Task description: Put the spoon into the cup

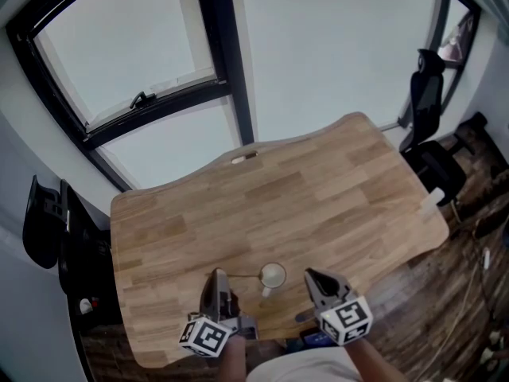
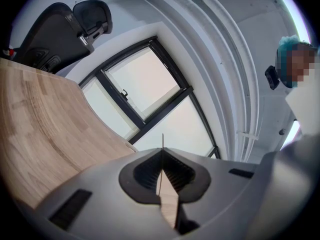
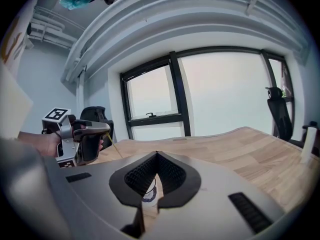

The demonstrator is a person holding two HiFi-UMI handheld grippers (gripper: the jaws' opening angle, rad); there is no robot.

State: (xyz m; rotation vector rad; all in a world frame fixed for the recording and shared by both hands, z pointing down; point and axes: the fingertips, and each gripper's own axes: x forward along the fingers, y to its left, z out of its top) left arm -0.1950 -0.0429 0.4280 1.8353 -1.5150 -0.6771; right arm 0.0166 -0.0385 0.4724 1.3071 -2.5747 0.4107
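By the black-framed window (image 1: pixel 159 94), 2 grippers hover at the near edge of a pale wooden table (image 1: pixel 334 173).
The left gripper (image 1: pixel 218 277) has its jaws pinched together on the thin handle of the spoon (image 1: pixel 242 276), which lies about level and points at the 1 white cup (image 1: pixel 273 275) just beside it. The right gripper (image 1: pixel 311 276) sits on the cup's other side, jaws closed on nothing. A black office chair (image 1: pixel 425 94) stands past the table's right end, on a dark plank floor (image 1: pixel 469 293).
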